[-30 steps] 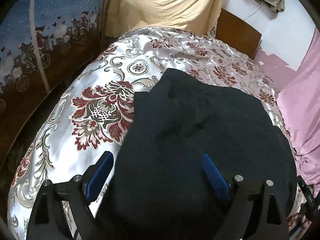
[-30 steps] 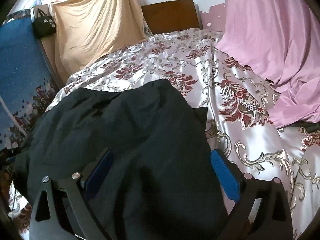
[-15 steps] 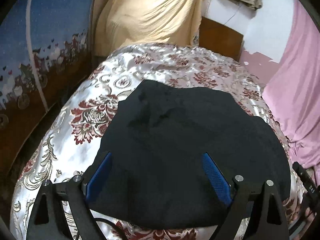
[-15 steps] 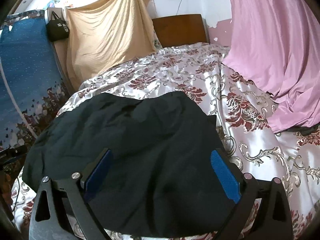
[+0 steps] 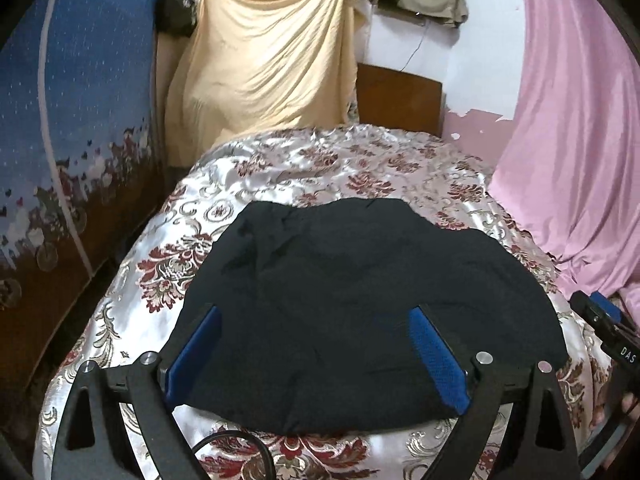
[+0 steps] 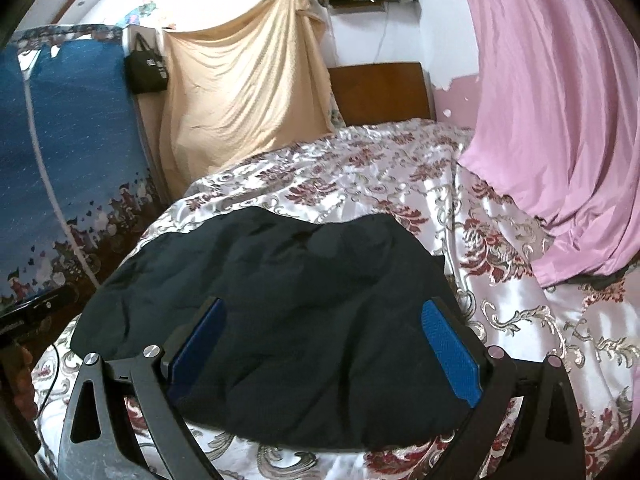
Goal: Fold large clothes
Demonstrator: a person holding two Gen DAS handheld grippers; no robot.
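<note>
A dark navy garment (image 5: 352, 304) lies folded in a broad flat pile on the floral satin bedspread (image 5: 360, 168), near the bed's front edge. It also shows in the right wrist view (image 6: 288, 320). My left gripper (image 5: 316, 356) is open and empty, held above the garment's near edge. My right gripper (image 6: 324, 352) is open and empty too, held above the same near edge. The right gripper's body shows at the right rim of the left wrist view (image 5: 608, 328).
A pink cloth (image 6: 560, 140) drapes over the bed's right side. A beige sheet (image 5: 264, 64) hangs at the back beside a wooden headboard (image 5: 396, 100). A blue patterned wardrobe (image 5: 68, 140) stands along the left. A black cable (image 5: 236, 444) lies at the front edge.
Both grippers have pulled back and up from the garment, so more of the bed and room shows. The garment lies still.
</note>
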